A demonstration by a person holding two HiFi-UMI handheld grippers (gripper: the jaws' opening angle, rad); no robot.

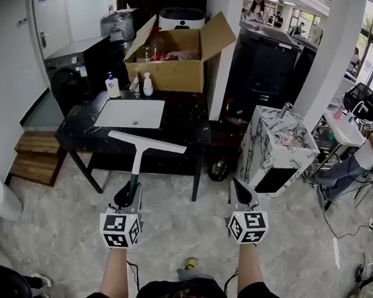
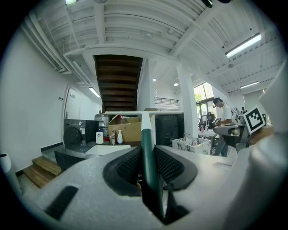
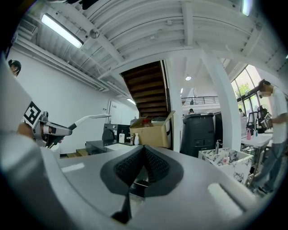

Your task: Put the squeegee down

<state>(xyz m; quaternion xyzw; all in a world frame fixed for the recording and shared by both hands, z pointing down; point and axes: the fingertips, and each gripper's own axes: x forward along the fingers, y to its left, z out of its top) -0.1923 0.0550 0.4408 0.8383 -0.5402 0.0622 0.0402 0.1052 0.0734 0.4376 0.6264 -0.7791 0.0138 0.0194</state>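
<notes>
Left tool is clamped on the dark green handle of a T-shaped white plastic squeegee. It is held in the air, blade forward, short of the black bench with its white inset basin. Right tool is closed and empty. The squeegee is judged light and rigid, with a smooth handle and a probably soft blade edge. A grip on the handle suits laying it flat.
</notes>
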